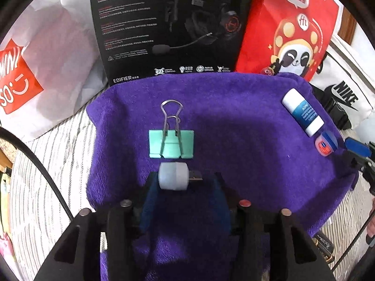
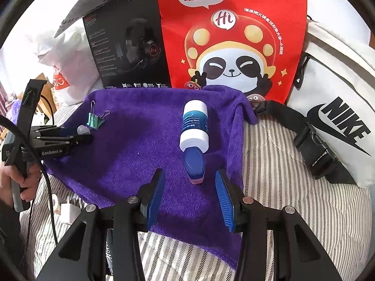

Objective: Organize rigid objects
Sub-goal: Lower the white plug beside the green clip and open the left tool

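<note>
Just ahead of the left tool (image 1: pixel 180 182), right at its tips, sits a small grey cap-shaped piece (image 1: pixel 173 176) w/ a dark stub poking out to one side. It lies on the purple towel (image 1: pixel 234 140) spread over a striped bed. Jaws stand apart; the grey piece is between the tips, but whether the pads press it I can't tell. Its long axis runs across the tool, side to side. Directly beyond it, nearly touching, lies a green binder clip (image 1: pixel 171 144), handles pointing away from the tool.

Right tool (image 2: pixel 187 194) is open, nothing clamped. Straight ahead of its gap lies a small blue-lidded jar (image 2: pixel 195 165), and touching that, further out, a white-and-blue balm tube (image 2: pixel 194 126), long axis in line w/ the tool.

So: left hand nearer grey piece & clip, right hand nearer jar & tube.
</note>
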The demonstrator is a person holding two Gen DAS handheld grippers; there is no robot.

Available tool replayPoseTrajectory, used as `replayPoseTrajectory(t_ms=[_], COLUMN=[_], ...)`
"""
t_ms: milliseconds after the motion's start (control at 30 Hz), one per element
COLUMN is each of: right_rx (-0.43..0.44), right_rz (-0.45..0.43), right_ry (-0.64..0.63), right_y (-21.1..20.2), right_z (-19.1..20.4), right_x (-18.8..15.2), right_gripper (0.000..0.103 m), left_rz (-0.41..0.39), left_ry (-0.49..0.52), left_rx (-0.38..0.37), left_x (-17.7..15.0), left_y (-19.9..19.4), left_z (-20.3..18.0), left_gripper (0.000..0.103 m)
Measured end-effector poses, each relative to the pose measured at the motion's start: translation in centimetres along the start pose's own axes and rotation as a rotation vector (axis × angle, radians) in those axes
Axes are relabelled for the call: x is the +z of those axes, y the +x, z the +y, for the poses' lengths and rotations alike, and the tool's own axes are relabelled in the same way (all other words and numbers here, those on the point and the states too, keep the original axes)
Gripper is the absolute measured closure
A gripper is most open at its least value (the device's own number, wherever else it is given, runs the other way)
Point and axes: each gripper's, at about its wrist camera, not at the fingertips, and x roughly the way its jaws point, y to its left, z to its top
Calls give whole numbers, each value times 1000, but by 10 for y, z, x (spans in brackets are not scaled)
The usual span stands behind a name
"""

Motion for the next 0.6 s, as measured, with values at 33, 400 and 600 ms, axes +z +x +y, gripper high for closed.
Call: replayPoseTrajectory(t_ms=[33, 400, 600], right_rx=[1, -9, -16], right_rz=[-2, -33, -59], right_ry=[2, -6, -22], right_y=[-1, -15, -46], right_z=[0, 1, 13], right_x=[0, 7, 6], right_gripper=[59, 58, 58], left_rz=[2, -26, -75], left_ry=[0, -3, 58], left_rx=[3, -21, -101], left_x=[-1, -23, -59], left_y=[-1, -52, -97], left_z=[-1, -3, -27], left_gripper=[56, 56, 56])
